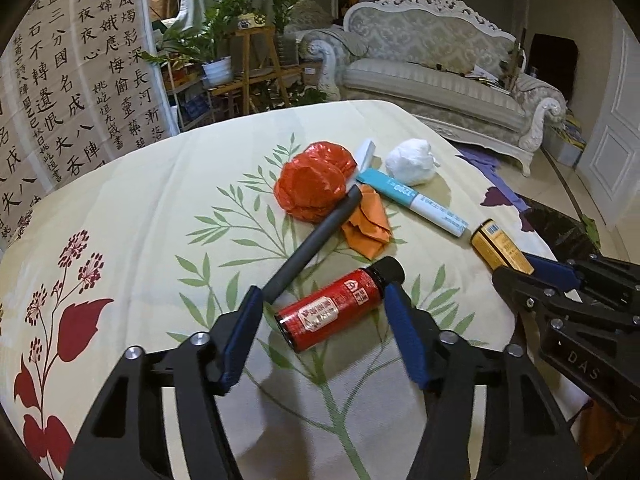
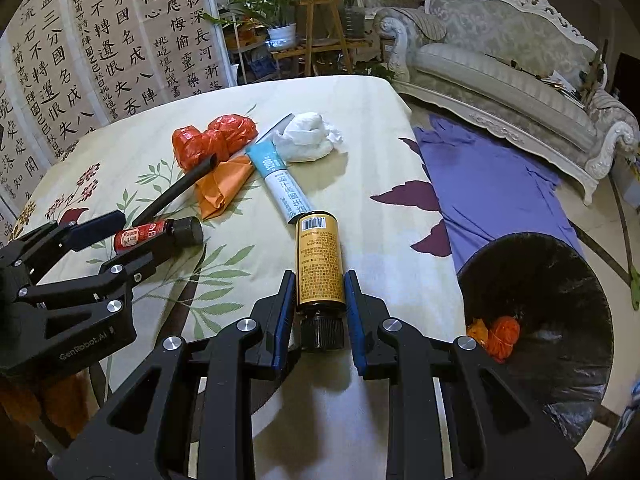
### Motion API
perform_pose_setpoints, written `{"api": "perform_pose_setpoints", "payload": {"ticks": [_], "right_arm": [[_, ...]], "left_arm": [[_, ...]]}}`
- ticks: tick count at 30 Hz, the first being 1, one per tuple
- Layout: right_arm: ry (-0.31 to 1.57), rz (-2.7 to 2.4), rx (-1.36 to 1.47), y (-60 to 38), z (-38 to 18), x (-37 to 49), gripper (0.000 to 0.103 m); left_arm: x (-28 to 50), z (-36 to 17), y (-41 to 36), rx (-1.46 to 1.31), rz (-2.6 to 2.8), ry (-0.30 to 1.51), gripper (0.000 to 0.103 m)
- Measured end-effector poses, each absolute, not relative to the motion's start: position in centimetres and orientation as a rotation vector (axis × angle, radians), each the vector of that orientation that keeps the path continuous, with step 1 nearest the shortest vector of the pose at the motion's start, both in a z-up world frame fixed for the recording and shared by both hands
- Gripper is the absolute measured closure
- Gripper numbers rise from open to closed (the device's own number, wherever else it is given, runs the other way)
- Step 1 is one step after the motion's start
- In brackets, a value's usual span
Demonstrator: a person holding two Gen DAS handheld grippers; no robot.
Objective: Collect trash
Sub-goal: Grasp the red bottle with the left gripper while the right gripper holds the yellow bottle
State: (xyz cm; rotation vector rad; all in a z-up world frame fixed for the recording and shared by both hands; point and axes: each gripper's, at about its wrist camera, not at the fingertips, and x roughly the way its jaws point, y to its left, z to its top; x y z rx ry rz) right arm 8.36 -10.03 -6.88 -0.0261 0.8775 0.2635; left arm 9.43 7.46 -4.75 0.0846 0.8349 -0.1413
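Note:
A red bottle (image 1: 332,312) with a black cap lies on the flowered tablecloth (image 1: 140,220) between the fingers of my left gripper (image 1: 324,300). The jaws stand open around it, with a gap at the left pad. My right gripper (image 2: 319,280) is shut on a yellow bottle (image 2: 320,264), whose black cap points back at the camera. In the right wrist view the left gripper (image 2: 138,238) is at the left edge, astride the red bottle (image 2: 144,236). The left wrist view shows the right gripper (image 1: 510,266) with the yellow bottle (image 1: 500,246) at the right.
Further back on the table lie a red plastic wad (image 1: 316,184), orange paper (image 1: 368,228), a black tube (image 1: 312,240), a blue-white box (image 1: 416,200) and a white tissue wad (image 1: 412,162). A black-lined bin (image 2: 560,272) stands right of the table. A purple cloth (image 2: 492,184) and a sofa (image 2: 500,60) lie beyond.

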Motion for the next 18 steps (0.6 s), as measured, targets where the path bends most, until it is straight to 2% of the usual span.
{"api": "perform_pose_setpoints", "payload": {"ticks": [18], "right_arm": [[0.872,0.274,-0.010,-10.2,-6.6,8.3,0.079]], "left_arm": [[7.4,-4.7,7.2,0.039,-0.050,0.836,0.047]]}}
